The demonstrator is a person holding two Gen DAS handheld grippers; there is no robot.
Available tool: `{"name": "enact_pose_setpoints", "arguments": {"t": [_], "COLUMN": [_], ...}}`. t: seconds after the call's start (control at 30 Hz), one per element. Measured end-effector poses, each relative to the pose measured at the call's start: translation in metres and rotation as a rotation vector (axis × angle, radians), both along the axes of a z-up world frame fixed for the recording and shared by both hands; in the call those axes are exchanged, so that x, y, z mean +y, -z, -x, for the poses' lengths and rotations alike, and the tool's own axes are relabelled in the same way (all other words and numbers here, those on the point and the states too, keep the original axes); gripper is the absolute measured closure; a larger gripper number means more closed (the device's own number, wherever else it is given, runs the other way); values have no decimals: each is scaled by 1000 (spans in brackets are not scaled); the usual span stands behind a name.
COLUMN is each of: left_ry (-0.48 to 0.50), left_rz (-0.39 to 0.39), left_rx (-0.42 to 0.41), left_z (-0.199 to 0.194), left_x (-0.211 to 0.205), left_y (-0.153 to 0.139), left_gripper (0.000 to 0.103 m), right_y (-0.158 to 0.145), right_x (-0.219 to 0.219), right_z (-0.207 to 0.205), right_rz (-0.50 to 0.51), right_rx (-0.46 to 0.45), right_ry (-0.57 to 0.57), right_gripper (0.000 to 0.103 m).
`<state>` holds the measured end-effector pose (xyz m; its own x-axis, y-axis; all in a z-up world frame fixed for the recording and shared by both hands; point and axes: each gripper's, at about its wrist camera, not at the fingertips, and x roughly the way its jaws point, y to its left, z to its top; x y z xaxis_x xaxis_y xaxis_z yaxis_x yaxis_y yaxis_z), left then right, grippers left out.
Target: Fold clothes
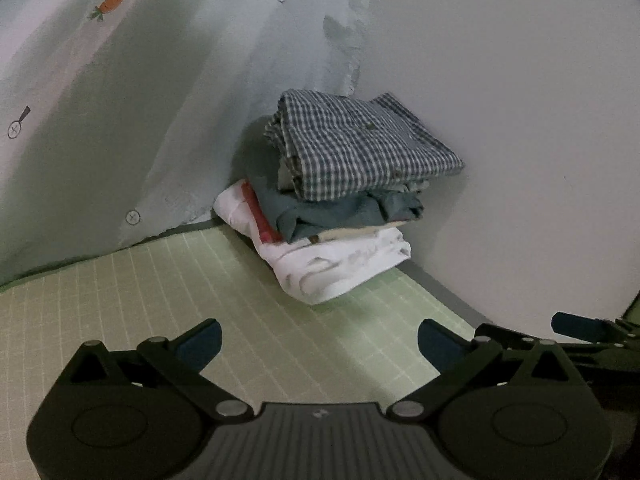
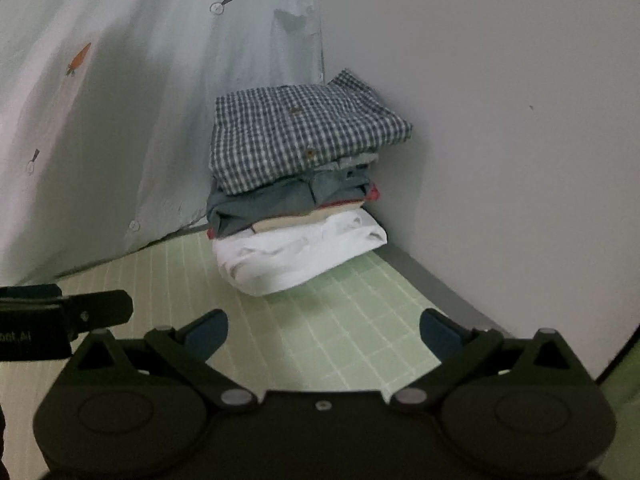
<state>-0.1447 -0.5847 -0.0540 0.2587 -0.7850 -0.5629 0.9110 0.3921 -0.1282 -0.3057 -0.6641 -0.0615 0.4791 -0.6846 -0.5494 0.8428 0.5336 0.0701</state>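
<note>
A stack of folded clothes stands in the far corner of the green grid mat. On top lies a blue-and-white checked shirt. Under it is a grey-blue garment, then thin red and cream layers, and a white garment at the bottom. My left gripper is open over bare mat, short of the stack, with nothing between its fingers. My right gripper is open too, likewise empty and short of the stack.
A pale curtain with carrot prints hangs at the left behind the stack. A white wall closes the right side. A grey strip edges the mat along the wall. Each gripper shows at the other view's edge.
</note>
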Motion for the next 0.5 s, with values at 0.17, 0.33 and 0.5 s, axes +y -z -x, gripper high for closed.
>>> {"name": "enact_pose_setpoints", "arguments": {"t": [0.17,0.33,0.5], "left_ry": [14,34,51], "left_rz": [-6,3,7], "left_rx": [8,-2,-3], "left_z": [6,11,14], "left_x": [9,14,16], "left_y": [3,1,-1], "left_gripper": [0,0,0], "right_y": [0,1,1], "right_x": [11,15,15], "right_z": [9,12,13], "right_rz": [-9,-12,-9], "right_rx": [4,2,-4], "right_ry": [11,19,25], "right_gripper": [0,0,0]}}
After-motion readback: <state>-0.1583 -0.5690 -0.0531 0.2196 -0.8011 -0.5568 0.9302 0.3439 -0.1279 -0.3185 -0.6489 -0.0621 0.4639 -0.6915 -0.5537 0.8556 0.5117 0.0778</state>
